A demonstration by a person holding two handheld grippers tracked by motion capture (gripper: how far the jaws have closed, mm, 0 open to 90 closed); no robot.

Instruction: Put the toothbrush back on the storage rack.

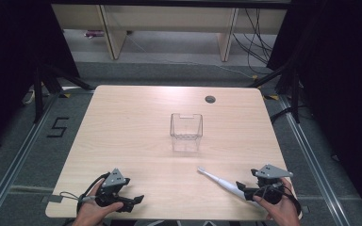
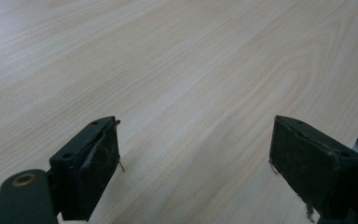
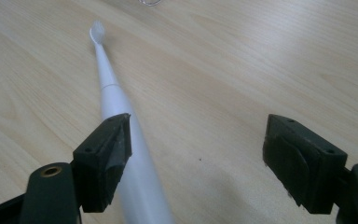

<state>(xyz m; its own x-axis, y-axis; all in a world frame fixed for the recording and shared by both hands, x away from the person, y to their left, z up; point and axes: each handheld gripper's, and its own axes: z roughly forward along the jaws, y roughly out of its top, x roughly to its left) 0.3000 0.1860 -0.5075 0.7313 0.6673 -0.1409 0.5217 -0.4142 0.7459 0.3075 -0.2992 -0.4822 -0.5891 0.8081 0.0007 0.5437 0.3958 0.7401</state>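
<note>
A: Item one, the table (image 1: 136,117). Entry?

B: Light wood-grain top, central in the high view, with a small round dark grommet hole (image 1: 210,99) toward its upper right.

A: Item two, the electric toothbrush (image 1: 221,182).

B: White, lying flat on the table at lower right of the high view, brush head pointing to upper left, handle running down to the right. In the right gripper view it runs from the upper left of the frame, brush head up, down to the bottom edge, passing just beside the inner face of the left-hand jaw.

A: Item three, the right gripper (image 1: 247,189).

B: Lower right of the high view, held in a hand, grey three-cornered plate on top. Jaws stand wide apart. The toothbrush handle lies within the gap, close against one jaw; the other jaw is well apart from it, so nothing is clamped.

A: Item four, the left gripper (image 1: 133,201).

B: Lower left of the high view, in the other hand, near the table's front edge. In the left gripper view its jaws are spread wide over bare wood, nothing between them.

A: Item five?

B: Clear plastic container (image 1: 186,131), open-topped, upright at the table's centre, well apart from both grippers and the toothbrush.
</note>
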